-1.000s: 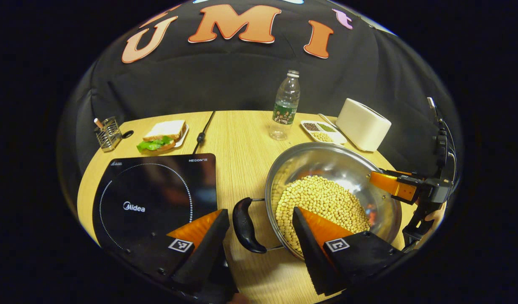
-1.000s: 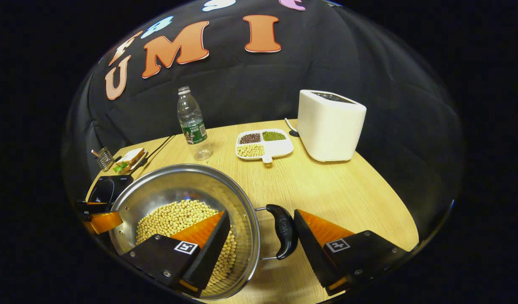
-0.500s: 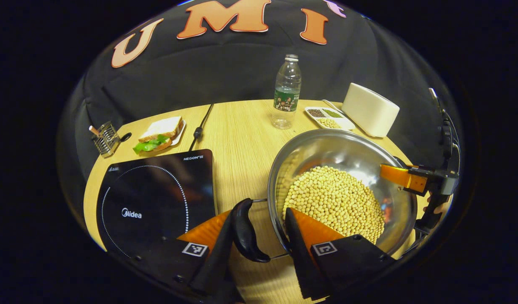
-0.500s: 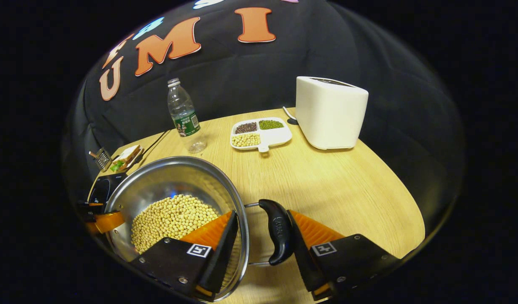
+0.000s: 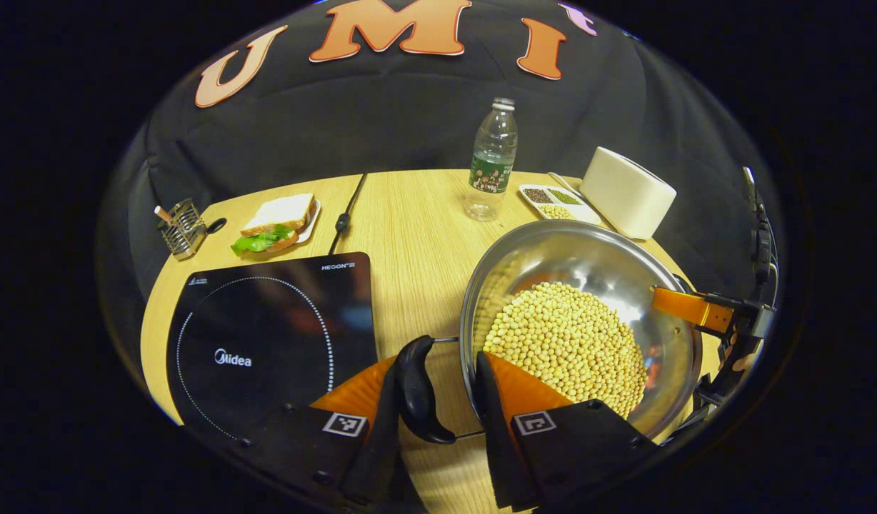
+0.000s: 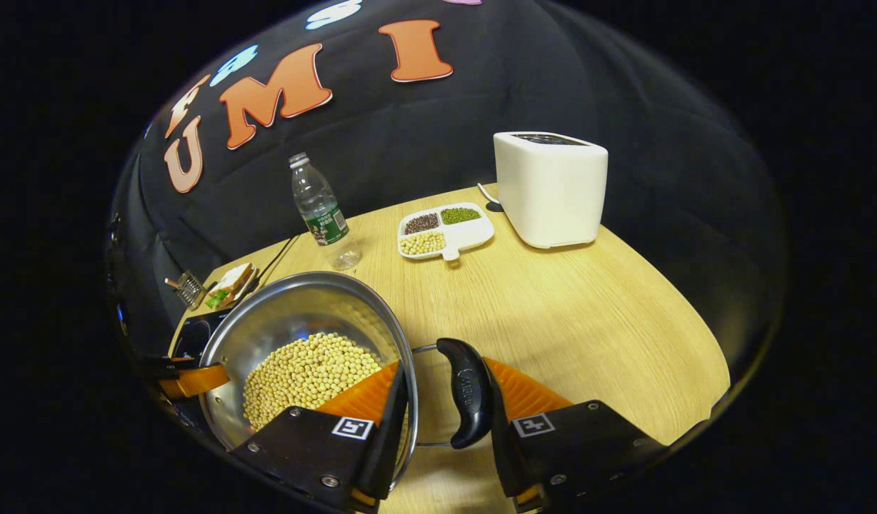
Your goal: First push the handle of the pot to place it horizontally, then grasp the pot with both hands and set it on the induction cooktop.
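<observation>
A steel pot [image 5: 553, 250] holding soybeans [image 5: 567, 335] sits on the wooden table, right of the black induction cooktop [image 5: 267, 343]. My left gripper [image 5: 437, 363] is shut across the pot's left black handle [image 5: 417, 392] and rim: one finger presses the handle's outer side, the other the inner wall. In the right gripper view, my right gripper [image 6: 445, 365] clamps the pot [image 6: 296, 307] the same way at its right handle [image 6: 467, 396]. Each view also shows the other gripper at the pot's far rim, the right gripper [image 5: 695, 310] and the left gripper [image 6: 192, 378].
Behind the pot stand a water bottle [image 5: 490, 168], a divided dish of grains [image 5: 556, 203] and a white appliance [image 5: 628, 193]. A sandwich on a plate [image 5: 274, 223], a metal rack [image 5: 183, 228] and the cooktop's cable [image 5: 347, 214] lie beyond the cooktop.
Both grippers' fingers have narrowed from wide apart to clamping a handle and the rim on each side. The pot has stayed right of the cooktop.
</observation>
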Tool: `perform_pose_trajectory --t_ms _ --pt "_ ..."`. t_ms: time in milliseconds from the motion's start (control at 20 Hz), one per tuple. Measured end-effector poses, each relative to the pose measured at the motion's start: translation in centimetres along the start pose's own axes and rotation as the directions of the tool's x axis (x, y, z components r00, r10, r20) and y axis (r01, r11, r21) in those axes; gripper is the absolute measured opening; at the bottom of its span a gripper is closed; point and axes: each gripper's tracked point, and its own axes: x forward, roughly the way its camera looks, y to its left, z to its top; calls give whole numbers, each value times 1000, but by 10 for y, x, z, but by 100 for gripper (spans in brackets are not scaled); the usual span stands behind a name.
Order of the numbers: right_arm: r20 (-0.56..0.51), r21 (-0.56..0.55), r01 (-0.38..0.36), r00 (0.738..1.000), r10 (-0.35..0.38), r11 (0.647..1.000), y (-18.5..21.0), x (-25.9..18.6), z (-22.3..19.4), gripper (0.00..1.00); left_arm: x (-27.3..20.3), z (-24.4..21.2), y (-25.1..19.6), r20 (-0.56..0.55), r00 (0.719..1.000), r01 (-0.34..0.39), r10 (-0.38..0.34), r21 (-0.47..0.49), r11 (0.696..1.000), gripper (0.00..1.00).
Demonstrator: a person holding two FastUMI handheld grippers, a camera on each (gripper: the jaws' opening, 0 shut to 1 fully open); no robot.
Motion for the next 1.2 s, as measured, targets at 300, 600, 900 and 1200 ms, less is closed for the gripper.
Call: perform_pose_trajectory --t_ms 300,600,900,1200 --pt "13 -15 -31 999 31 999 36 -20 6 56 -32 5 31 4 1000 -18 18 -21 1000 61" --pt "22 -43 -68 997 69 997 86 -34 10 56 -65 7 73 34 999 -40 41 -49 998 61" --pt "-7 -77 -117 993 116 990 148 -33 1 56 -92 -3 130 33 996 -75 77 -80 994 60" --pt "-28 -104 -177 984 175 979 214 -28 -4 57 -111 -7 190 36 993 -109 115 -144 984 60"
